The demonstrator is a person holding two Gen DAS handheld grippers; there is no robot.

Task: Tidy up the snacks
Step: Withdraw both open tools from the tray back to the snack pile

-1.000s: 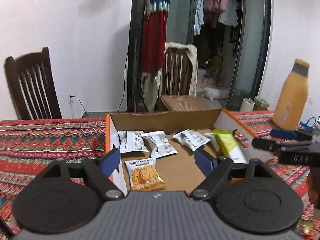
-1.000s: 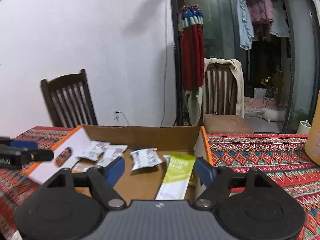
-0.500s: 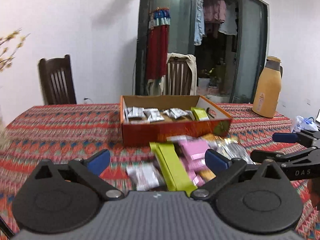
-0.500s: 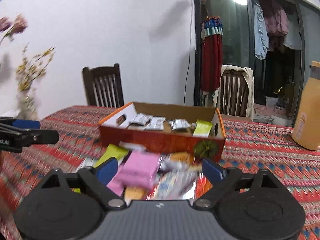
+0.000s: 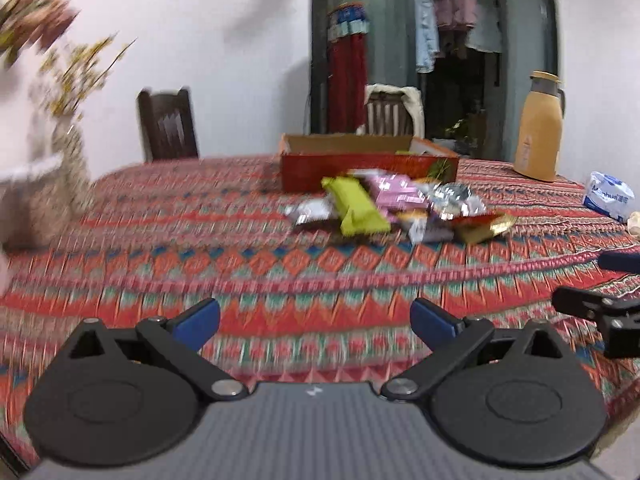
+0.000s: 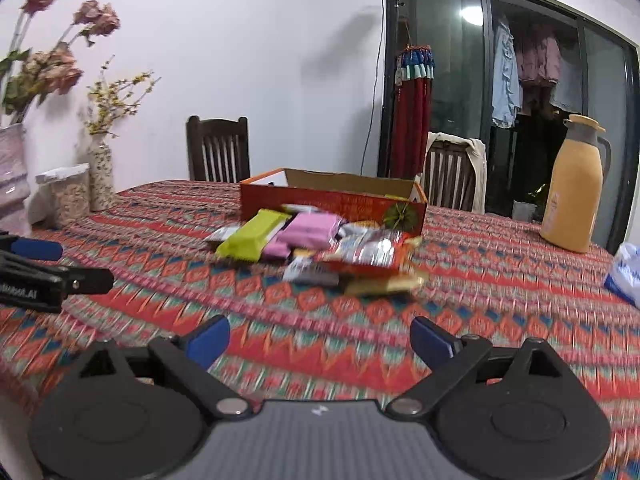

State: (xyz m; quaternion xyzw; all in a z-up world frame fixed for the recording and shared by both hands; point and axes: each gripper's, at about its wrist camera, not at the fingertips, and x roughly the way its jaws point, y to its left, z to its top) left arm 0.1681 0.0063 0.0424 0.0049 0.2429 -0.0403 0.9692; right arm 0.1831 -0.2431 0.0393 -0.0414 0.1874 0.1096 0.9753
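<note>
Right wrist view: both tongs are seen spread apart w/ nothing held, right gripper (image 6: pixel 318 338) & left gripper (image 5: pixel 315 318) well short of the snack pile (image 6: pixel 320 246), heaped just before the box (image 6: pixel 332 200). Slick overlapping wrappers could be pinched two at once, or scattered.

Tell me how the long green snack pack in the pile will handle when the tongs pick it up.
The green pack looks like a long, flat box with crisp edges, so probably fairly stiff and light. Its smooth wrap may be slippery. It rests tilted on other snacks in front of the box, so lifting it could shift them.
</note>
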